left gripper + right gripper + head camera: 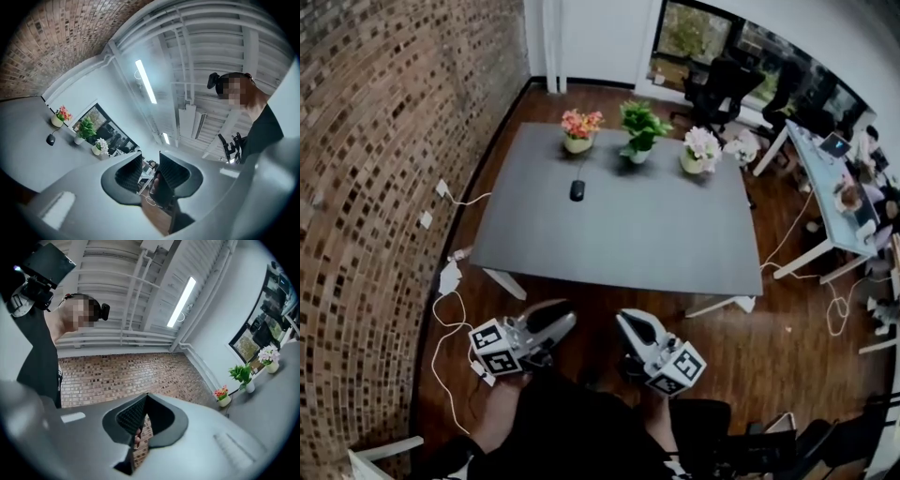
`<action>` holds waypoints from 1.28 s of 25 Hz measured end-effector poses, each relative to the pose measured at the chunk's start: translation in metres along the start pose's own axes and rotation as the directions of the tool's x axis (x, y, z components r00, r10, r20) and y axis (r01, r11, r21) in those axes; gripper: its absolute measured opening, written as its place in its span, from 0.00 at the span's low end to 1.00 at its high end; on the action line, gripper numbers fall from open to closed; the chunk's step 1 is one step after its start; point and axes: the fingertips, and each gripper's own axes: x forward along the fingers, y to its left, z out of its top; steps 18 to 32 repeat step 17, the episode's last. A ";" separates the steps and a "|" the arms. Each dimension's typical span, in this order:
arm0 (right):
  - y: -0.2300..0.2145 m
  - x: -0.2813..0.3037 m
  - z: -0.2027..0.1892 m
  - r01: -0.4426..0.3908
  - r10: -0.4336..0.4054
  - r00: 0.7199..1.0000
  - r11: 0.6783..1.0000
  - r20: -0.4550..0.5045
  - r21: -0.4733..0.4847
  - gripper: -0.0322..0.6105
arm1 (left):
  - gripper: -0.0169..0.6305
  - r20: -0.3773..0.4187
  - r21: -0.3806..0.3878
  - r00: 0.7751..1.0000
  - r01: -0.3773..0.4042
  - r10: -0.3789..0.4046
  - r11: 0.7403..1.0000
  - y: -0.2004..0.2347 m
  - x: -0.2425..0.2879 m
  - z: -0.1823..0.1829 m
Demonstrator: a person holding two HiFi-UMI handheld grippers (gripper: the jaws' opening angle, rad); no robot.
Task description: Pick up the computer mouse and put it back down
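The black computer mouse [577,190] lies on the grey table [619,234], in its far left part, in front of the flower pots. In the left gripper view the mouse [50,138] shows small and far off on the tabletop. Both grippers hang over the wooden floor on the near side of the table, well short of the mouse. My left gripper [565,322] [150,157] has its jaws almost together with nothing between them. My right gripper [625,322] [146,397] is shut, tips touching, empty.
Three flower pots stand along the table's far edge: pink-orange [579,131], green [639,131], white [700,150]. A brick wall [375,187] runs along the left, with white cables [450,281] on the floor. Office chairs [722,89] and another desk [834,187] are at the right.
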 end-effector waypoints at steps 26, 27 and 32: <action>0.019 0.053 -0.011 -0.086 0.085 0.996 0.996 -0.038 -0.018 0.05 | 0.09 0.078 0.038 0.997 -0.025 0.022 0.999 0.005 -0.039 0.049; 0.019 0.053 -0.011 -0.086 0.085 0.996 0.996 -0.038 -0.018 0.05 | 0.09 0.078 0.038 0.997 -0.025 0.022 0.999 0.005 -0.039 0.049; 0.019 0.053 -0.011 -0.086 0.085 0.996 0.996 -0.038 -0.018 0.05 | 0.09 0.078 0.038 0.997 -0.025 0.022 0.999 0.005 -0.039 0.049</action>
